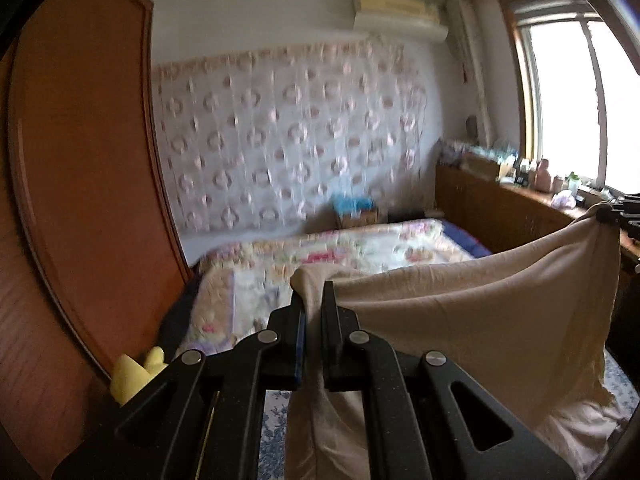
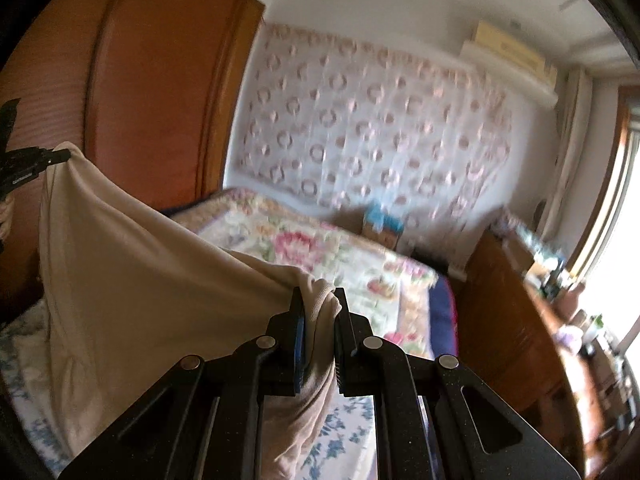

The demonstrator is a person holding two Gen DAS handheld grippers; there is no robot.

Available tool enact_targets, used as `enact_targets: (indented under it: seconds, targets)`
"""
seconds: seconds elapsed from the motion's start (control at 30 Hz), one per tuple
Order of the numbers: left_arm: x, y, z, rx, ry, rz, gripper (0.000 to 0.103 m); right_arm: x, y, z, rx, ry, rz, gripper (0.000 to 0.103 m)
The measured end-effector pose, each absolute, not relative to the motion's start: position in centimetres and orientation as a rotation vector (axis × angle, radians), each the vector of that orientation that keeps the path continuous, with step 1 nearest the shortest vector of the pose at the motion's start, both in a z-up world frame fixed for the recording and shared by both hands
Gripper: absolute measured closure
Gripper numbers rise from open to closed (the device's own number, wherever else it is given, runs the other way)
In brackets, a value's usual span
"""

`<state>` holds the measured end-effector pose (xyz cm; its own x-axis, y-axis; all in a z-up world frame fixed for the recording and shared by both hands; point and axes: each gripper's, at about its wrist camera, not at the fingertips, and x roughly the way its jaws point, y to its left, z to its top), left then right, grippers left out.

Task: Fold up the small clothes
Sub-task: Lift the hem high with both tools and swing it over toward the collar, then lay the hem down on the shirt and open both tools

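You have the beige garment [image 1: 480,320] stretched in the air between both grippers, ready to lay out.

The left gripper [image 1: 314,308] and the right gripper [image 2: 318,312] are each clamped nearly closed on a bunched corner, the cloth sagging between them. I judge your next move is to lower it flat onto the blue-flowered sheet [image 2: 340,432] below. Beyond lie a floral quilt [image 2: 320,252], wooden wardrobe [image 1: 80,160], patterned curtain [image 1: 280,140] and bright window [image 1: 580,100].

Two tools [image 1: 313,300], one beige garment [image 1: 480,312], one bed [image 1: 360,248], one window [image 1: 580,92].
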<state>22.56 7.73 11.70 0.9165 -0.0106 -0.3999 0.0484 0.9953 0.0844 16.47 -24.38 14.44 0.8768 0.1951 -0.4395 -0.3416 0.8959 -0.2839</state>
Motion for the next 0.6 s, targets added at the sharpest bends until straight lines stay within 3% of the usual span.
enact_targets:
  seconds: [0.43,0.53,0.6]
  targets:
    - [32.0,5.4,4.1,0.128,0.601,-0.036,0.096,27.6,-22.1,13.3,-0.297,0.621,0.248,0.091]
    - [32.1,5.4,3.3,0.124,0.621,-0.050,0.096,27.9,-22.3,13.2,-0.255,0.554,0.263,0.091]
    - [32.4,5.5,3.0,0.110,0.648,-0.084,0.094,27.2,-22.1,13.7,-0.246,0.558,0.258,0.081]
